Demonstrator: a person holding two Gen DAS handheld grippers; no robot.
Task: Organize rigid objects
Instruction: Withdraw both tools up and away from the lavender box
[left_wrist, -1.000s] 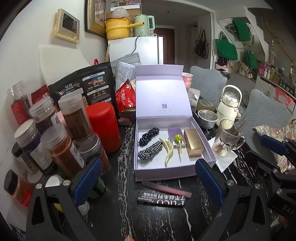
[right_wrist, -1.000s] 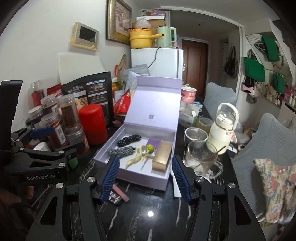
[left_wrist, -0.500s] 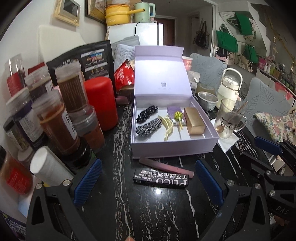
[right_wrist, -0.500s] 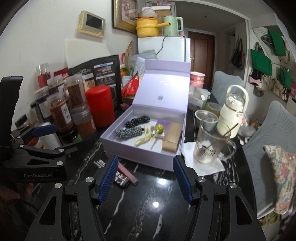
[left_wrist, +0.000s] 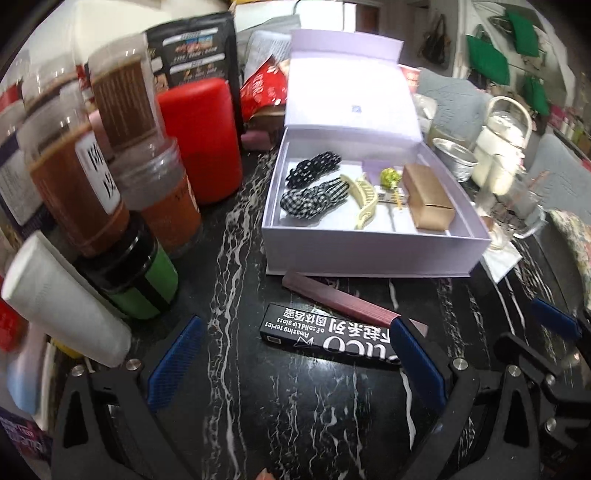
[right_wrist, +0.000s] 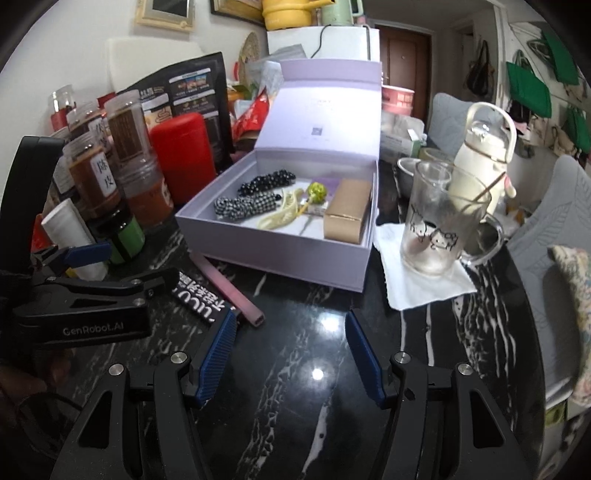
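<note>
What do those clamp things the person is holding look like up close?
Each hand-held gripper is matt black plastic with angular, open-framed arms and silver bolts at the joints. The left hand-held gripper and the right hand-held gripper each end in two fingers faced with ribbed blue pads. White lettering "GenRobot.AI" marks the left one's side. No cables or sleeves show.

I'm looking at a black marble table (left_wrist: 295, 424). Sitting on it: an open lilac box (left_wrist: 369, 254), a black lip gloss carton (left_wrist: 325, 338) and a mauve stick (left_wrist: 343, 301) lying just in front, spice jars (left_wrist: 74, 184) and a red canister (left_wrist: 203, 136) at left, a napkin (right_wrist: 421, 280) under a glass mug (right_wrist: 439, 221) at right.
</note>
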